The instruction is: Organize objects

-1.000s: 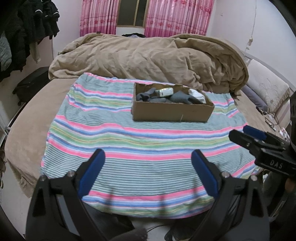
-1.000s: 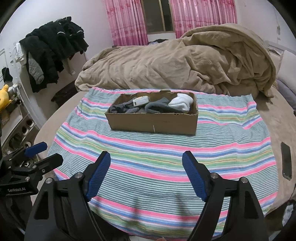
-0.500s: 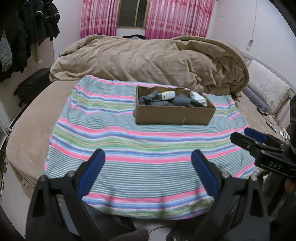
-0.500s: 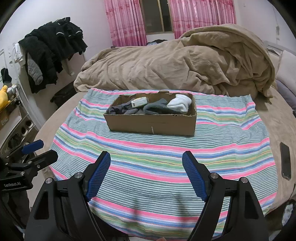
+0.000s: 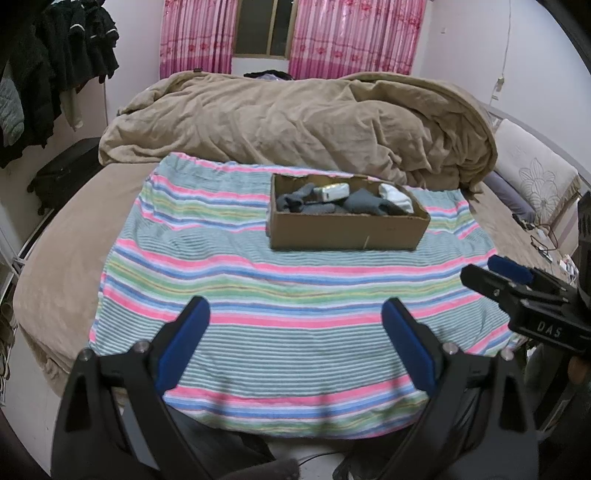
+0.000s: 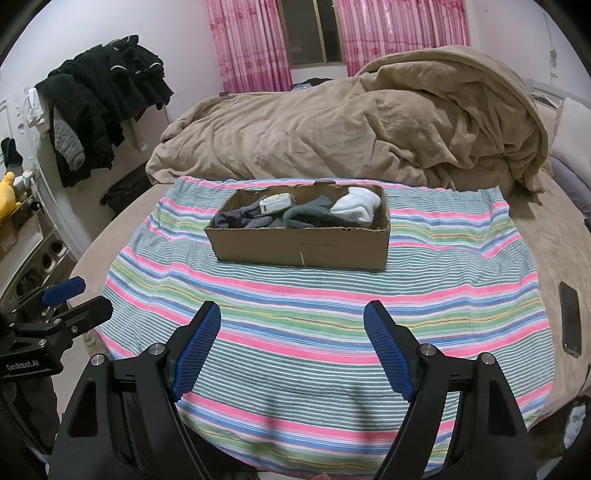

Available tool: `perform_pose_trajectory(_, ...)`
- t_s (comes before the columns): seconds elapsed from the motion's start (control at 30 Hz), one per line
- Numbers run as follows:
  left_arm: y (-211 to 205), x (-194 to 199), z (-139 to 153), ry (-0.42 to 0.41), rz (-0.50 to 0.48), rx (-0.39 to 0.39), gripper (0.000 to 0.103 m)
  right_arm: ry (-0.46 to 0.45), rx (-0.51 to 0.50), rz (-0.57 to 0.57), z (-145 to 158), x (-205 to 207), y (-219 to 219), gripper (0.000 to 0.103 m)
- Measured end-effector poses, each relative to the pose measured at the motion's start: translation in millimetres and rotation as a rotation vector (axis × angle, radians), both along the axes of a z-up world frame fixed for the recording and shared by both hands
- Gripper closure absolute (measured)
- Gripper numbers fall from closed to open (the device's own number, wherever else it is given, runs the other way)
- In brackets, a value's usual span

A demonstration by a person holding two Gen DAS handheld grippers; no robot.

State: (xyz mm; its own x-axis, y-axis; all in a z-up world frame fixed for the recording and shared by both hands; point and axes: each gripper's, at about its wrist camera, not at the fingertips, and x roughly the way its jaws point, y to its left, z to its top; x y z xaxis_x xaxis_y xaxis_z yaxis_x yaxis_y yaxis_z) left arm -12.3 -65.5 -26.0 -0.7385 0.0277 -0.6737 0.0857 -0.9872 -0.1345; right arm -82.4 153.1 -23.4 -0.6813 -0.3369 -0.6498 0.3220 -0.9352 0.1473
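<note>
Socks, several grey (image 6: 314, 216) and one white (image 6: 356, 208), fill one box (image 6: 299, 249); both tongs (image 5: 295, 347) (image 6: 291, 349) wide.

Round bed (image 5: 55, 236) with tan sheet; rumpled tan plush duvet (image 5: 295, 122) at rear. Pink floral curtains (image 6: 247, 44) flank a dark window (image 6: 310, 33), apparently night. Dark garments (image 6: 96, 110) hang against pale left wall (image 6: 74, 29).

The room is lit evenly from indoor light, rather dim and a little cool; the window (image 5: 261, 27) between the pink curtains (image 6: 402, 29) is dark; shadows on the striped cloth (image 5: 295, 295) are soft and weak; both views bend strongly at the edges, with black corners; the middle is sharp, the near lower edge slightly blurred.
</note>
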Motion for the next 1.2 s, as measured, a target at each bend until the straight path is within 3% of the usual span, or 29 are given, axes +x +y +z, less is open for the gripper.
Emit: perform_pose_trajectory(1.2,4.6,-2.5,-1.0,-0.001,-0.009,-0.005,0.008,0.001,-0.001,0.008,-0.2,0.6,-0.5,0.020)
